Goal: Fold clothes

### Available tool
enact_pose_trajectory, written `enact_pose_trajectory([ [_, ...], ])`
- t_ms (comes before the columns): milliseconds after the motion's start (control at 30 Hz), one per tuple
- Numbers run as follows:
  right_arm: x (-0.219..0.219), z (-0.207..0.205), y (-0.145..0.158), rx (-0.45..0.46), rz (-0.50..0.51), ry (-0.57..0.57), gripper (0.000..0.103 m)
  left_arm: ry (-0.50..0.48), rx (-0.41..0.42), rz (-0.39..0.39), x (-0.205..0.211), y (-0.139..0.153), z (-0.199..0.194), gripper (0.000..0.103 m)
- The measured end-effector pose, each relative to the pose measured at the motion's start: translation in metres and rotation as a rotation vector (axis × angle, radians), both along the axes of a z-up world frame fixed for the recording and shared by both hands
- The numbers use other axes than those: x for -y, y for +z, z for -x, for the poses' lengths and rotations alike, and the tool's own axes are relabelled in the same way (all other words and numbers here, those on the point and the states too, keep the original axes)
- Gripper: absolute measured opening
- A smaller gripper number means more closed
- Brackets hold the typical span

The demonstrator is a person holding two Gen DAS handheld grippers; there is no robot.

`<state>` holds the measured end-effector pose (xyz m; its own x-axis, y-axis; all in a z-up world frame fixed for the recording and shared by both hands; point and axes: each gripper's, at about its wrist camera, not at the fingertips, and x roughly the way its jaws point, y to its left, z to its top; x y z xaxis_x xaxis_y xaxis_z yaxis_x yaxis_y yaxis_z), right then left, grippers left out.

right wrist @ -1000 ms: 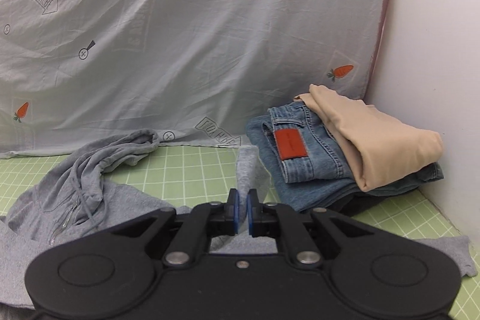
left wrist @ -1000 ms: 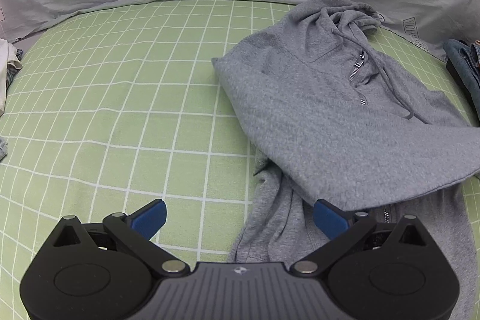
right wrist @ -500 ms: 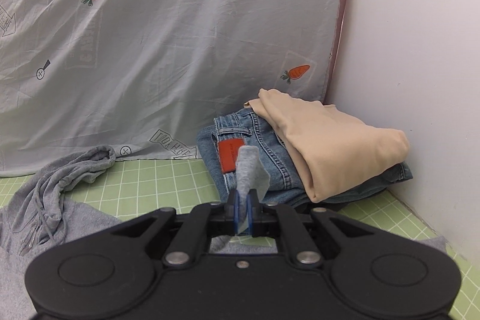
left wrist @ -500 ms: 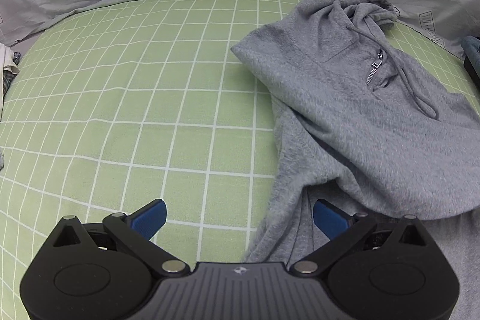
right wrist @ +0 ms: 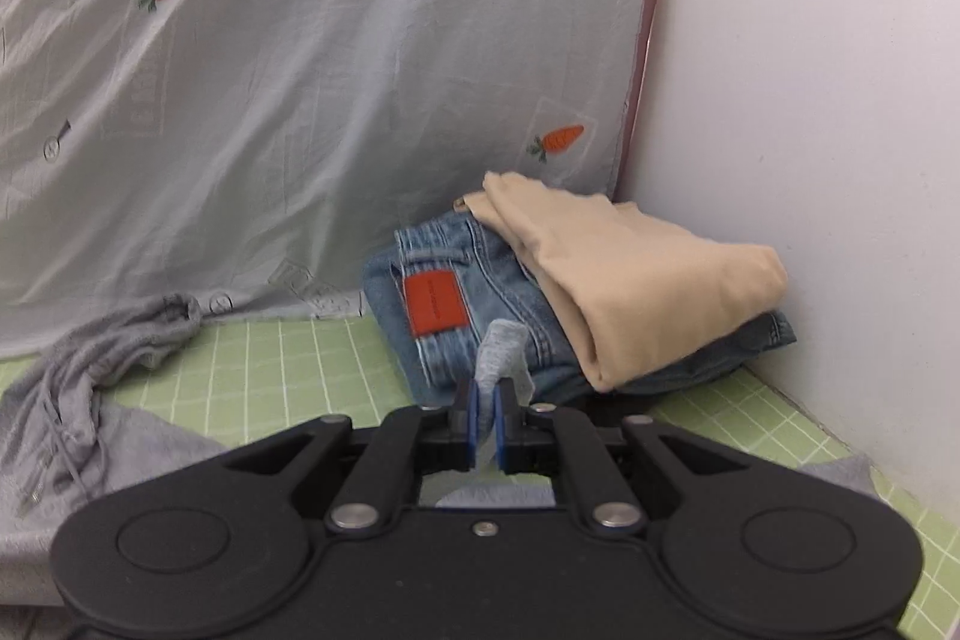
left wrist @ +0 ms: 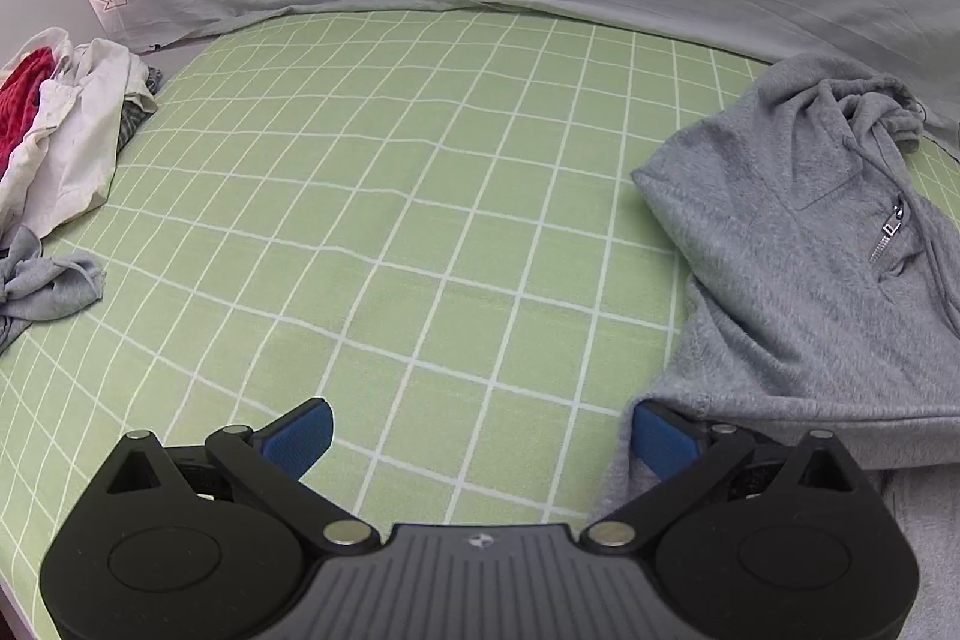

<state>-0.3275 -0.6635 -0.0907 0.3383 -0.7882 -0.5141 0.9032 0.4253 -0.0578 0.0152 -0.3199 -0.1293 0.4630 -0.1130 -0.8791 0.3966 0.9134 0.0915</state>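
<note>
Jaws of the left gripper (left wrist: pixel 480 439) stand wide apart over bare bedding, nothing between them; its right-hand blue pad (left wrist: pixel 660 439) sits at the edge of the grey hoodie (left wrist: pixel 798 280), contact uncertain. Right gripper (right wrist: pixel 486 424) is closed tight, a fold of the grey hoodie's fabric (right wrist: pixel 501 352) pinched between the blue pads and sticking up above them. Hoodie lies partly folded on the green checked sheet (left wrist: pixel 390 232), toward the right of the left-wrist view, hood (left wrist: pixel 870 106) bunched at the far end near the backdrop, zipper pull (left wrist: pixel 894 223) and drawstring showing. In the right-wrist view the hood (right wrist: pixel 120 334) is at lower left, more grey fabric spreading under the gripper body. Directly ahead of the right gripper: folded blue jeans (right wrist: pixel 456 280) with a red-orange patch, a folded beige garment (right wrist: pixel 630 274) stacked on top, both tucked into the corner against the white wall (right wrist: pixel 810 100). Grey carrot-print cloth (right wrist: pixel 300 70) hangs behind the bed. Far left in the left-wrist view: a loose heap of white and red clothes (left wrist: pixel 54 142), with a crumpled grey piece (left wrist: pixel 48 280) just in front of it, well apart from the hoodie.
</note>
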Motion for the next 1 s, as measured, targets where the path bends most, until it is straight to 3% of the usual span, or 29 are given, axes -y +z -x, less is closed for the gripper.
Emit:
enact_pose_trajectory([
  [133,0.001,0.015,-0.048,-0.094,-0.206,-0.08,0.007,0.033,-0.058,0.013,-0.02,-0.003,0.001,0.103],
  [233,-0.001,0.025,-0.064,-0.135,-0.257,-0.118,0.009,0.043,-0.061,0.015,-0.028,0.002,0.001,0.103],
  [300,-0.001,0.031,-0.067,-0.13,-0.274,-0.143,0.017,0.059,-0.052,0.029,-0.032,0.008,-0.002,0.103],
  [367,0.001,0.034,-0.067,-0.133,-0.272,-0.169,0.033,0.074,-0.045,0.06,-0.036,0.015,-0.009,0.103],
  [500,0.006,0.031,-0.065,-0.154,-0.255,-0.185,0.048,0.09,-0.034,0.132,-0.035,0.028,-0.027,0.103],
  [667,0.011,0.024,-0.07,-0.168,-0.271,-0.162,0.074,0.064,-0.068,0.221,-0.014,0.029,-0.049,0.103],
  [867,0.017,0.022,-0.083,-0.158,-0.323,-0.153,0.076,0.026,-0.1,0.34,0.016,0.026,-0.072,0.099],
  [1000,0.026,0.027,-0.086,-0.113,-0.35,-0.164,0.079,0.014,-0.15,0.401,0.041,0.017,-0.091,0.084],
])
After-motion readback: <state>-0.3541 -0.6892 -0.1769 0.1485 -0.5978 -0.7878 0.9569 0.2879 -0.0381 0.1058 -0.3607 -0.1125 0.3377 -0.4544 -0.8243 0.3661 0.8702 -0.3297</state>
